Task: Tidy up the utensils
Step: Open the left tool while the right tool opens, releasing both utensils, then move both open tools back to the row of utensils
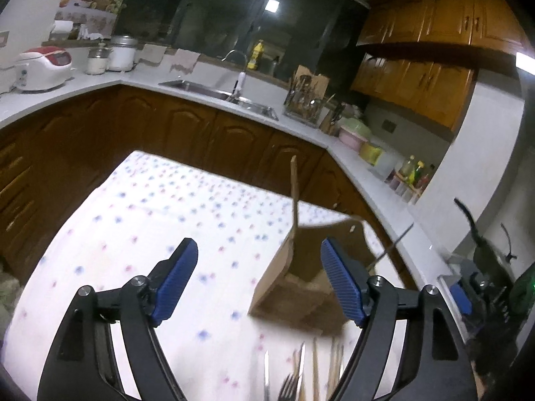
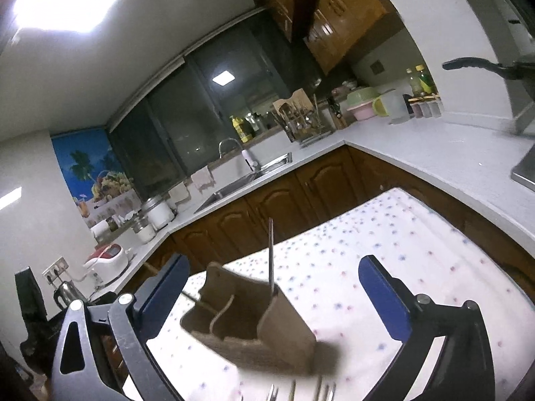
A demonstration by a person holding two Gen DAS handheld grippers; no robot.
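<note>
A white tablecloth dotted with blue and pink (image 1: 140,220) covers the table under me. On it, right of centre, stands an open brown cardboard box (image 1: 287,287) with 2 thin utensils upright in it, 1 wooden stick (image 1: 294,193) and 1 metal handle (image 2: 271,257). My left claw (image 1: 259,280) gapes wide and holds nothing; my right claw (image 2: 271,287) likewise. At the near edge lie loose forks and sticks (image 1: 301,377), blurred.
</note>
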